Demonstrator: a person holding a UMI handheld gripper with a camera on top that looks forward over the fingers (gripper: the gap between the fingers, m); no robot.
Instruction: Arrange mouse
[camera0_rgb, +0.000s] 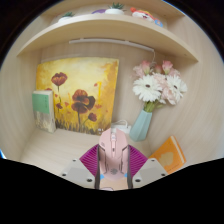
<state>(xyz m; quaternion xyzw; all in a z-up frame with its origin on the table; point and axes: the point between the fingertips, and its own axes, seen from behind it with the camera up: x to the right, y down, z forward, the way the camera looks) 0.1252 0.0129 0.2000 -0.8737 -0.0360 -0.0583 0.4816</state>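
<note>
A pale pink computer mouse (112, 153) sits between my gripper's (113, 165) two fingers, its nose pointing away toward the back wall. Both magenta pads (91, 160) press against its sides, so the gripper is shut on the mouse. The mouse hangs over the light wooden desk surface (60, 150), just in front of a vase. Its underside is hidden, so I cannot tell whether it touches the desk.
A flower painting (78, 93) leans on the back wall. A teal vase (142, 124) with white and pink flowers (158, 85) stands right of the mouse. An orange card (168, 152) lies at right, a small green book (43, 109) at left. A shelf (100, 28) runs overhead.
</note>
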